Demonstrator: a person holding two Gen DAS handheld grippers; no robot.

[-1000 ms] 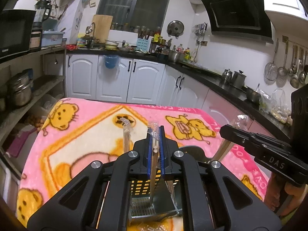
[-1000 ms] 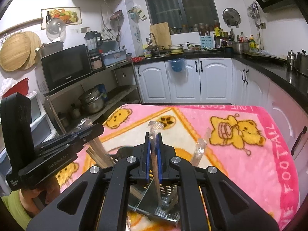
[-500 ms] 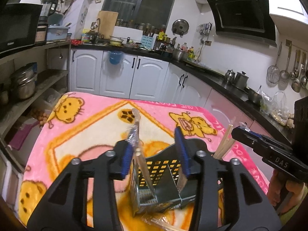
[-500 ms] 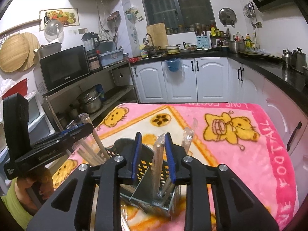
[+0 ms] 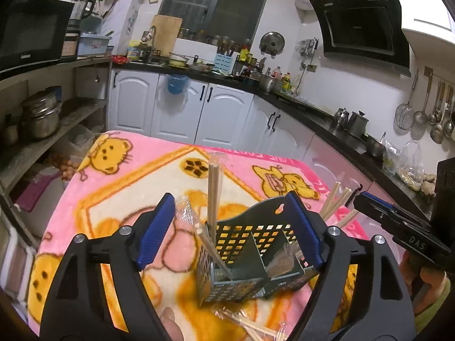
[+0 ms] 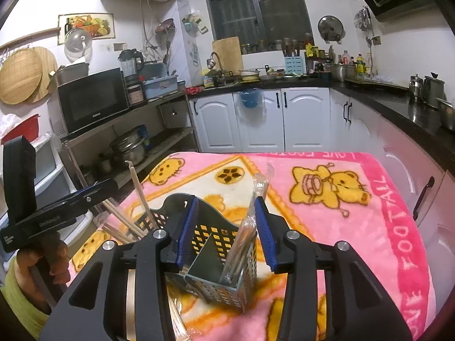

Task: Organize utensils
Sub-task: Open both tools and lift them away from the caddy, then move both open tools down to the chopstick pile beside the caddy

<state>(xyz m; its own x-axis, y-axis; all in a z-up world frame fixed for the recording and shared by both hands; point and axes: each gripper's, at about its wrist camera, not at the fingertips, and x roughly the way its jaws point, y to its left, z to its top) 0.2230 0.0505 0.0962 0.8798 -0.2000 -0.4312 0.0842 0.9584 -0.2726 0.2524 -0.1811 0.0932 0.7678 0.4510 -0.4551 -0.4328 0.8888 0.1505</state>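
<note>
A dark perforated utensil caddy point(image 5: 250, 258) stands on the pink bear blanket point(image 5: 119, 187); it also shows in the right wrist view point(image 6: 216, 258). Wrapped chopsticks point(image 5: 212, 196) stand upright in its left compartment, and another wrapped pair point(image 6: 247, 233) leans in the right one. My left gripper point(image 5: 230, 230) is open and empty above the caddy. My right gripper point(image 6: 224, 233) is open and empty, its blue pads either side of the wrapped pair. More chopsticks point(image 5: 337, 201) stick out at the caddy's far side.
Loose wrapped chopsticks point(image 5: 250, 321) lie on the blanket in front of the caddy. White cabinets point(image 5: 199, 113) and a dark counter point(image 5: 327, 116) run behind the table. A shelf with pots point(image 6: 130, 147) and a microwave point(image 6: 91, 99) stands on the left.
Both grippers opened, let go of their wrapped chopsticks into the caddy and pulled back and up. The chopsticks now stand free in the compartments.
</note>
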